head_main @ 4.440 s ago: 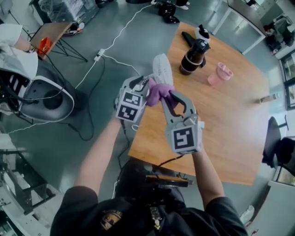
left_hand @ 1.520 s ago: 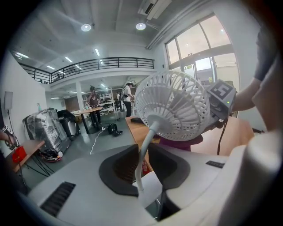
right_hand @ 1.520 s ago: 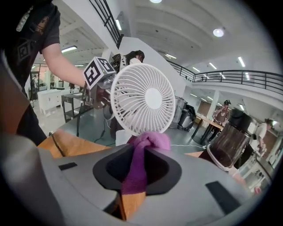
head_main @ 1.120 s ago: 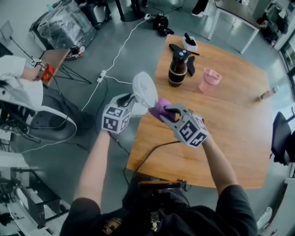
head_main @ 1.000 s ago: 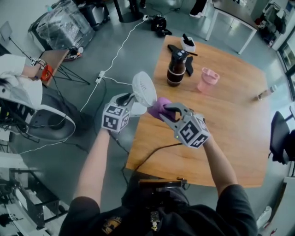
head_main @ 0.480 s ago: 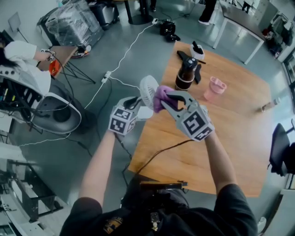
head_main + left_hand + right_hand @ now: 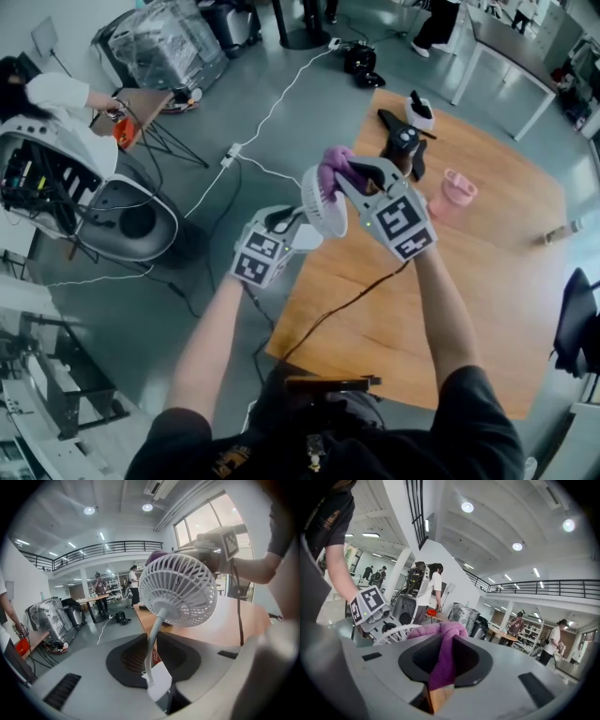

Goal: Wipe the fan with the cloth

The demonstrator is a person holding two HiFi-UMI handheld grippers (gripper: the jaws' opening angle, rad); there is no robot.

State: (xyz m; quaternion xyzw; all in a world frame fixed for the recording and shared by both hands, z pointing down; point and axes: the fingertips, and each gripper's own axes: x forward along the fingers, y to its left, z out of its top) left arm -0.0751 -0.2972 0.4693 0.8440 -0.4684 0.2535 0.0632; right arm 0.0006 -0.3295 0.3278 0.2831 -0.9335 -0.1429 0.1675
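At far left a seated person (image 7: 56,94) is well apart from your work. Your left gripper (image 7: 284,221) holds the fan (image 7: 323,201) by its stem. The jaws stand narrow, with the pads (image 7: 129,656) on either side of the stem, and they have just been closing further. The fan is held in the air over the near-left edge of the table (image 7: 487,300), head upright. The cloth (image 7: 335,169) lies against the top rim of the fan head. Your right gripper (image 7: 352,174) has its jaws clamped on a fold of the cloth. Further right, a dark bottle (image 7: 401,145) and a pink cup (image 7: 457,192) stand on the table.
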